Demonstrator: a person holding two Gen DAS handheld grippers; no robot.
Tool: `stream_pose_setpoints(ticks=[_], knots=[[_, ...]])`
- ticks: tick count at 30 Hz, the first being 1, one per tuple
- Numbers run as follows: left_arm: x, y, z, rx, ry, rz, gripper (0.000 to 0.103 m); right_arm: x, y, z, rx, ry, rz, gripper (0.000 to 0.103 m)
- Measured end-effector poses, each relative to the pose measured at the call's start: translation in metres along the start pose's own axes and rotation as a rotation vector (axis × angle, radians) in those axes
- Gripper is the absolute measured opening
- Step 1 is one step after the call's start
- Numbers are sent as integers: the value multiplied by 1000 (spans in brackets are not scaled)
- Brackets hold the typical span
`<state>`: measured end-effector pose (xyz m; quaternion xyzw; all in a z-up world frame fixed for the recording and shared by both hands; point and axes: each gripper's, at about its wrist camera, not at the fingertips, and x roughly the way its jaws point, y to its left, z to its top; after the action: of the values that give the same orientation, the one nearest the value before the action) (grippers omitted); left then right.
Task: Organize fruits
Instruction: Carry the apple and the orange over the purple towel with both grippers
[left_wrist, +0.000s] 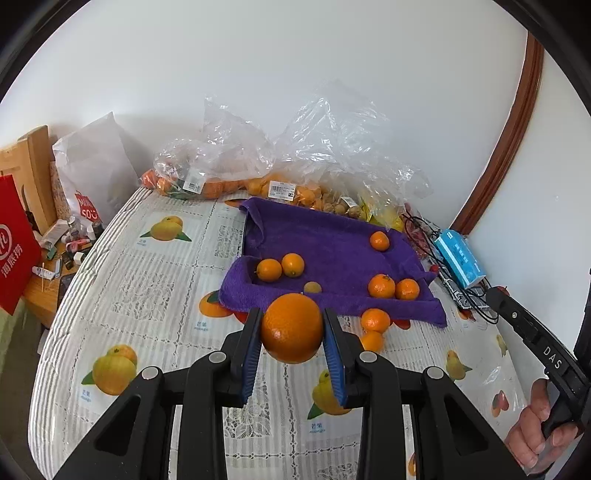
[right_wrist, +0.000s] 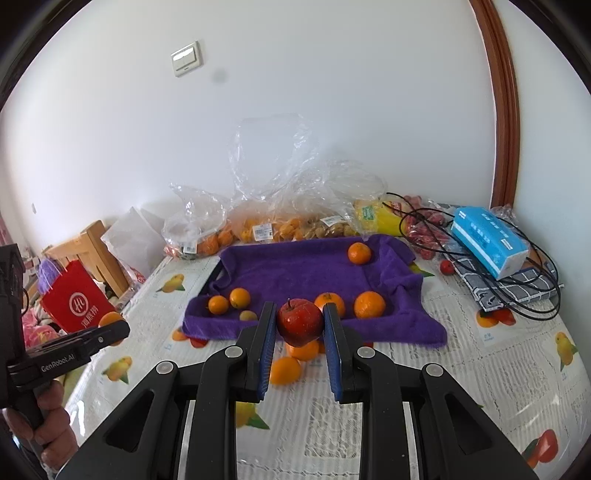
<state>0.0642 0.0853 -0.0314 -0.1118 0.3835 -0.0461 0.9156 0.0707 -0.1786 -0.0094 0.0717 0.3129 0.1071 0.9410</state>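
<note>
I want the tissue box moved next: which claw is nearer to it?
Right. The right claw, holding an apple, is on the blue tissue box's side; the left claw holds an orange farther away.

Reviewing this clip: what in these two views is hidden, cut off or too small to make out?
- Left wrist view: the orange in the left tongs hides the purple towel's front edge.
- Right wrist view: the red apple in the right tongs partly covers a loose orange.
- Both views: bag labels too small to read.
</note>
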Motion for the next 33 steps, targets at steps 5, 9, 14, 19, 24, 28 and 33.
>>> stream_pose_setpoints(ticks=[5, 9, 14, 19, 24, 28, 33], knots=[[11, -4, 20, 6, 5, 2, 30, 9, 4, 17, -3, -1, 0, 25], [23, -5, 35, -8, 26, -12, 30, 19, 4, 31, -8, 12, 1, 25], [39, -7, 56, -3, 34, 9, 30, 34, 0, 48, -9, 24, 4, 25], [55, -7, 76, 4, 43, 23, 30, 55, -8, 63, -14, 36, -1, 25], [79, -7, 92, 16, 65, 25, 30, 83, -15, 71, -37, 53, -11, 25], [101, -5, 100, 11, 85, 34, 30, 111, -24, 72, -31, 86, -9, 25], [130, 6, 108, 13, 115, 45, 30, 149, -32, 72, -38, 123, -21, 25]])
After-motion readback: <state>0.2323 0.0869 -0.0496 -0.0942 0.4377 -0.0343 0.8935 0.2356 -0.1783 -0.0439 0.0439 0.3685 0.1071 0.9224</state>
